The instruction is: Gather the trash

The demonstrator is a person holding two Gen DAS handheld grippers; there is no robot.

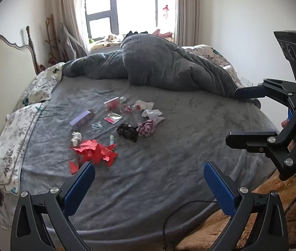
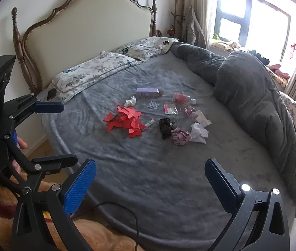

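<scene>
Both grippers hanging at the foot of the bed, left gripper (image 1: 149,185) and right gripper (image 2: 151,185) each spread wide with nothing between the blue pads. Looks like zero progress so far: whole litter pile untouched mid-mattress on the grey sheet (image 1: 168,177), well apart from both tools. Still to grab: red paper butterflies (image 1: 95,151), crumpled tissues (image 1: 153,115), plastic bottle (image 1: 114,103), purple box (image 1: 82,120), black wad (image 1: 128,132).

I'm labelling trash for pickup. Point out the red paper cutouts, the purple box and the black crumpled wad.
red paper cutouts (image 1: 95,152), left wrist view, pile's middle
purple box (image 2: 147,92), right wrist view, long side face
black crumpled wad (image 1: 127,132), left wrist view, centre
</scene>
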